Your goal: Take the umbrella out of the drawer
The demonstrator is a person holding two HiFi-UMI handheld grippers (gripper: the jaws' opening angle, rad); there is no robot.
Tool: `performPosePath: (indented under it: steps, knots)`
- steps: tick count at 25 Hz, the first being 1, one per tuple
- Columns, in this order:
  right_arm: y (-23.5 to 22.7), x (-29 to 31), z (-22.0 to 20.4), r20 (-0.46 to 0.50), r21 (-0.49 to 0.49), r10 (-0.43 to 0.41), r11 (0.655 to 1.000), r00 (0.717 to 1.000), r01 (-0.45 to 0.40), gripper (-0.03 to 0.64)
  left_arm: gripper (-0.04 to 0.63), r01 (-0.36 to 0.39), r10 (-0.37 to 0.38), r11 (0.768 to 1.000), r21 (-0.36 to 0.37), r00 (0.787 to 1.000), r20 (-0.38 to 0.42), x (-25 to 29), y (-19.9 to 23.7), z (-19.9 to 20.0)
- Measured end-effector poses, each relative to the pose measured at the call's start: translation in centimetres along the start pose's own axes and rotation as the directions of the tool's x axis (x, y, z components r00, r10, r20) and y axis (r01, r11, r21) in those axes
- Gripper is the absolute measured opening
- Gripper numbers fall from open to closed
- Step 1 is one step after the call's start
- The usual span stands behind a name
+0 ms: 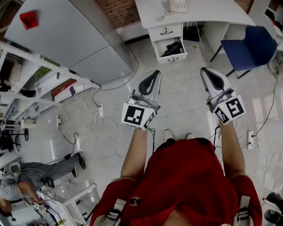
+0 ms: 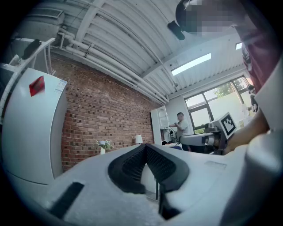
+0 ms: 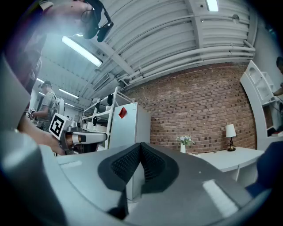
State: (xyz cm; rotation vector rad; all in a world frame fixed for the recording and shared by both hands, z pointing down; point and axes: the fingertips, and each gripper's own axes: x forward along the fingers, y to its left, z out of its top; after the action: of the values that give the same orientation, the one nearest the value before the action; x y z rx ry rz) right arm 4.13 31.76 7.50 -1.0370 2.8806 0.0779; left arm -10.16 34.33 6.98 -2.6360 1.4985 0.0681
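So you're pretty much at the start here: the drawer [image 1: 173, 58] under the desk [image 1: 194, 13] is already open. The dark bundle in it, which looks like the umbrella [image 1: 172, 47], is sitting inside untouched. Everything else is left to do: get close, grab it, lift it out. You're standing well back with both grippers held level in front of you. The left gripper [image 1: 152, 75] has its pads [image 2: 132, 165] pressed together with nothing between them. The right gripper [image 1: 206, 72] is the same, pads [image 3: 126, 165] closed tip to tip, empty. I'd guess you'll have to open one before reaching in.
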Motion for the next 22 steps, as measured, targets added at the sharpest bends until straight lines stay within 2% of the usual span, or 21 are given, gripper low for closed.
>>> performPosePath:
  steps: [5,14,22]
  knots:
    - [0.5,1.8,-0.1,0.021,0.034,-0.014,0.999,1.000,0.013,0.012,0.006,0.004,-0.004,1.000,-0.003,1.000,0.005,-0.6,2.2,-0.4]
    - [1.6,3.4,-0.5,-0.015,-0.014,-0.073,0.997,0.997,0.073,0.012,0.006,0.020,-0.019,0.999,-0.026,0.999,0.037,-2.0,6.0,-1.5]
    - [-0.1,5.0,-2.2,-0.041,-0.013,-0.093,0.996,0.995,0.092,0.012,0.006,0.025,-0.025,0.998,-0.050,1.000,0.002,0.1,8.4,-4.0]
